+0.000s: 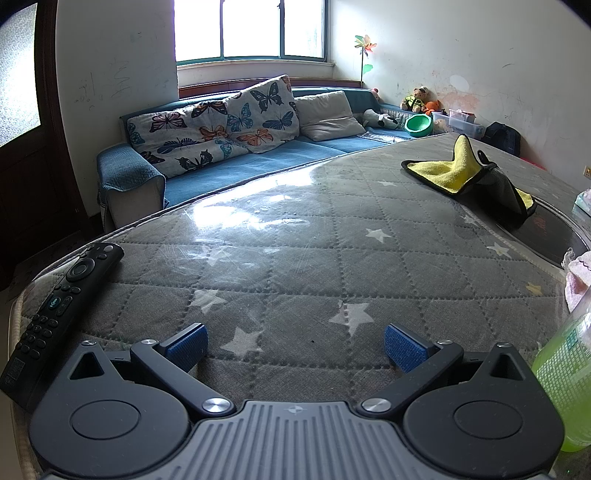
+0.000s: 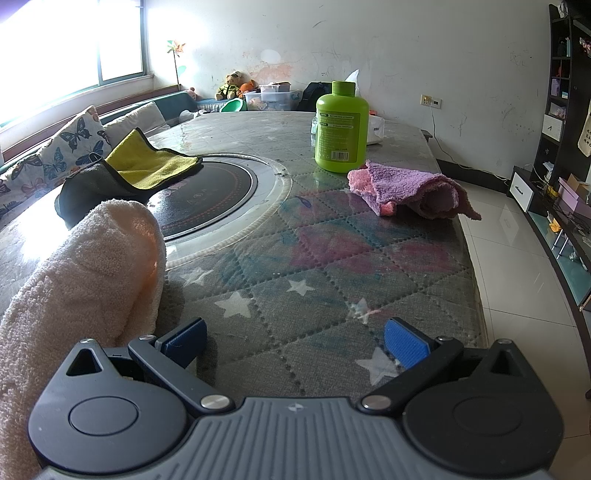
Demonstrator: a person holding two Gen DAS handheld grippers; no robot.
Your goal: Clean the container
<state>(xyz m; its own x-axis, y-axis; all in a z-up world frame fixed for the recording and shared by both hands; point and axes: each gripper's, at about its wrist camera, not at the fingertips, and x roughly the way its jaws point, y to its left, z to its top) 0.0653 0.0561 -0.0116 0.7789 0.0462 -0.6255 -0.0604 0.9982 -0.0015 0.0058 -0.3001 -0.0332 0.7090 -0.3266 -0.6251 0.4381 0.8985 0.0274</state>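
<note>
The green bottle (image 2: 341,127) is the container we're dealing with, and it stands upright with its cap on, toward the far side of the table (image 2: 314,258), just behind a crumpled purple-and-pink towel (image 2: 410,190) that lies right at its base. From our left wrist view the same bottle is only a blurry green sliver at the right edge of the frame, so we can't read much off it there. Our left gripper (image 1: 295,345) sits low over the quilted star-pattern table cover with its blue-padded jaws spread wide and nothing between them. Same deal for the right gripper (image 2: 295,339): jaws wide apart, empty, hanging over the near part of the table, well apart from the bottle. A yellow-and-grey cloth (image 2: 136,168) is draped partly over the rim of the round black cooktop (image 2: 210,199) set into the middle of the table. Right beside our right gripper's left finger there's a big fluffy cream towel (image 2: 85,266) filling the left foreground. A black remote (image 1: 55,306) lies near the table edge just left of our left gripper. Behind the table there's a blue sofa (image 1: 229,162) with butterfly-print cushions (image 1: 221,122) under the window (image 1: 251,29), plus a teddy bear (image 2: 231,86) and some clear storage boxes (image 2: 273,98) in the corner.
</note>
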